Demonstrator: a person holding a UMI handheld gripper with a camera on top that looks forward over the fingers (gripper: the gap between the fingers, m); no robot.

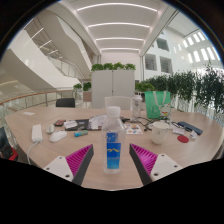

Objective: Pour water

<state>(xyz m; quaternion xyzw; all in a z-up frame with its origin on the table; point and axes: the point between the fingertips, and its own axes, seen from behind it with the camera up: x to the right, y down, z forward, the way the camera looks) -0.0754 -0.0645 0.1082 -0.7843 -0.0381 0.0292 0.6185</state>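
A clear water bottle [112,150] with a blue label and a blue cap stands upright on the wooden table [40,115], between my two fingers. My gripper [112,160] is open: the pink pads [80,159] sit well apart, with a gap on each side of the bottle. A white cup [112,113] stands further back on the table, beyond the bottle.
Several small items lie on the table: a white box [161,130] to the right, a white remote-like object [37,131] and a small dish [59,136] to the left. Green plants [195,88] line the right side. A white cabinet [113,80] stands behind.
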